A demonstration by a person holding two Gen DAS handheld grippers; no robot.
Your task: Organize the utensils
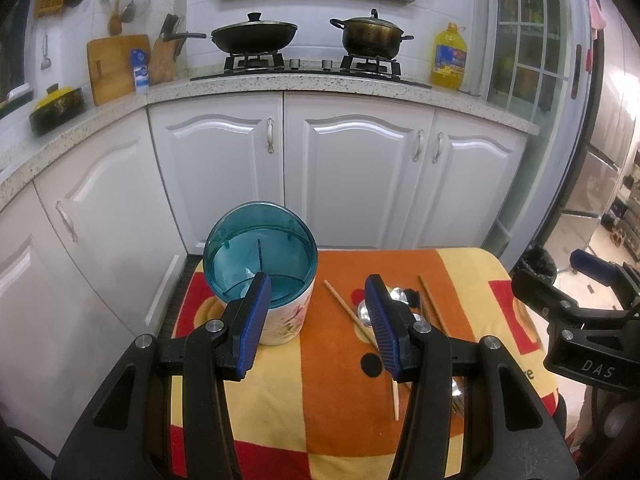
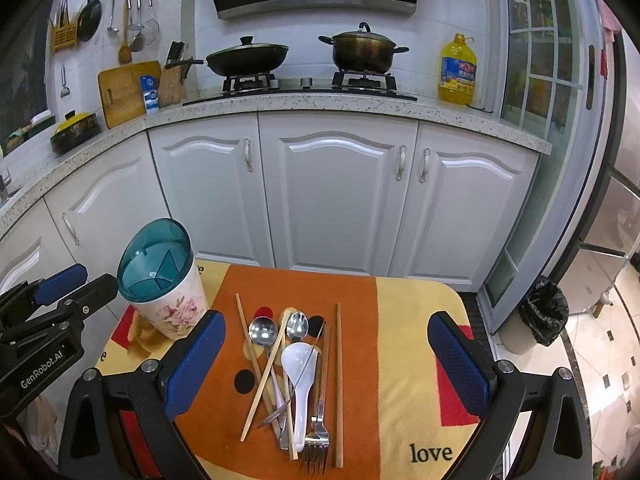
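Observation:
A white floral utensil holder with a teal divided insert stands at the far left of the small table. A pile of utensils lies mid-table: a white ceramic spoon, two metal spoons, a fork and several wooden chopsticks. My right gripper is open, hovering over the pile with nothing between its fingers. My left gripper is open and empty just right of the holder, and also shows at the left edge of the right wrist view.
A yellow, orange and red towel covers the table. White cabinets face it, under a speckled counter with a wok, a pot and an oil bottle. A black bin stands on the floor at right.

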